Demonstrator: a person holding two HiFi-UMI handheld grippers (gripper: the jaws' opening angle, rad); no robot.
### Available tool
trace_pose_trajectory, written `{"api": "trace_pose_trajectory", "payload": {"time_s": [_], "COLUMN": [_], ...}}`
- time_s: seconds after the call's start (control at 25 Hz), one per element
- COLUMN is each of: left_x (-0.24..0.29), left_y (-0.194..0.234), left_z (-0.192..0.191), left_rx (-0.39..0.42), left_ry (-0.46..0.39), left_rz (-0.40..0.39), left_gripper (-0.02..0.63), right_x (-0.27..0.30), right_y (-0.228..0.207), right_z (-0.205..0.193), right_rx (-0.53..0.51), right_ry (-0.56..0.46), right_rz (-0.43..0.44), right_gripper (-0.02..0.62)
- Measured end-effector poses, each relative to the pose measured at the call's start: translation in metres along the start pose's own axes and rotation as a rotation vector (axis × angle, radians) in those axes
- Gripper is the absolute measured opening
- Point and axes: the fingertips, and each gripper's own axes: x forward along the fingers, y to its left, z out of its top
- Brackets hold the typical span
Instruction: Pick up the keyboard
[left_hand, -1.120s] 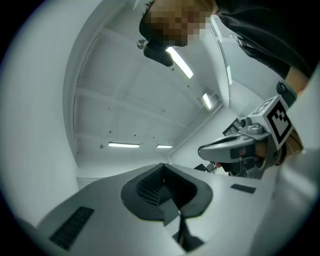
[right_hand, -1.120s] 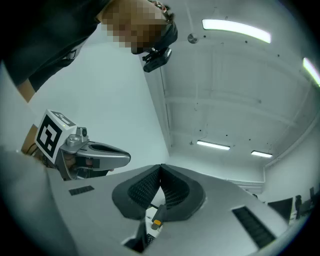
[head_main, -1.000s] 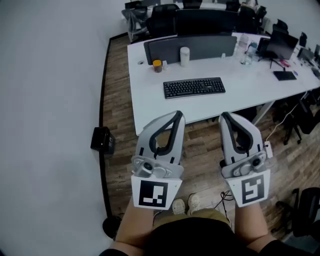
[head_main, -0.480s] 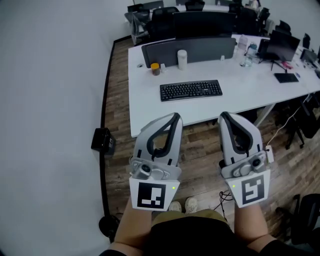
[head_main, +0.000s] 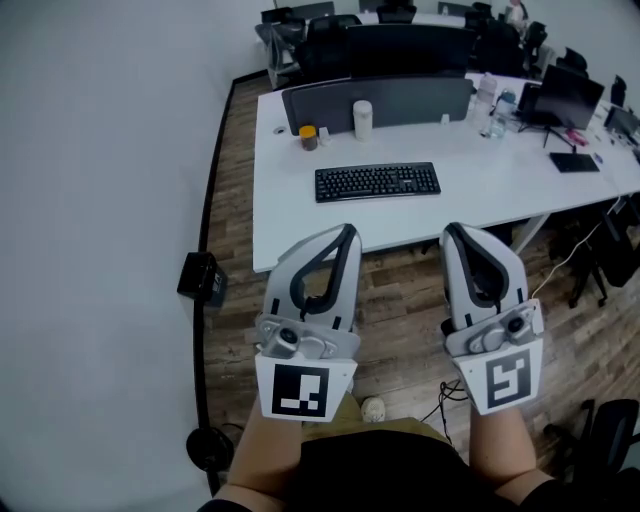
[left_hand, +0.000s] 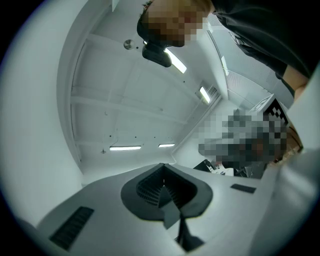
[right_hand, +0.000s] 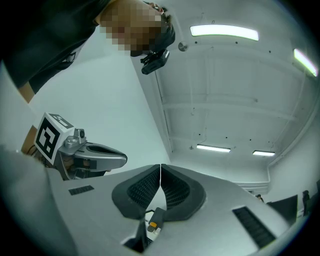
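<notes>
1. The left gripper (head_main: 347, 232) is fully closed. Its own view shows the two ribbed pads pressed flat together with nothing between them, so it's empty.
2. Same deal with the right gripper (head_main: 451, 231). The pads meet in a thin seam and there's nothing in the grip.
3. Both are held side by side in front of the person, a bit apart, with the marker cubes facing the head camera. In the head view their tips sit just below the near edge of the desk (head_main: 300, 225), over the wood floor (head_main: 400, 310) and not over the tabletop.
4. The keyboard (head_main: 377, 182) is black and lies flat on the white desk. It's roughly parallel to the near edge and sits near the desk's left end, well apart from both grippers, with neither one touching it.
5. Behind the keyboard there's a grey divider panel (head_main: 375, 98). A white cylinder (head_main: 363, 118) and a small jar (head_main: 309, 136) with an orange top stand in front of it. A few bottles (head_main: 490, 105) stand further right.
6. A black box (head_main: 200, 277) sits on the floor next to the wall on the left.
7. Both gripper views angle upward and mostly catch the white ceiling and its strip lights (right_hand: 224, 31).
</notes>
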Motion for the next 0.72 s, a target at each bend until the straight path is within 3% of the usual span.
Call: {"api": "trace_pose_trajectory", "payload": {"time_s": [0.36,0.72], "left_x": [0.025,0.076], "left_y": [0.005,0.031], "left_z": [-0.02,-0.068], "left_rx": [-0.007,0.017], "left_ry": [-0.01,-0.001], "left_rz": [-0.002,-0.007], "left_gripper": [0.008,0.008], "right_x": [0.018,0.069], "right_y": [-0.012,-0.031], "right_z": [-0.026,-0.075], "right_rx": [0.003,-0.001], "right_ry": [0.009,0.032], "right_rz": [0.014,0.034], "right_gripper": [0.032,0.032]}}
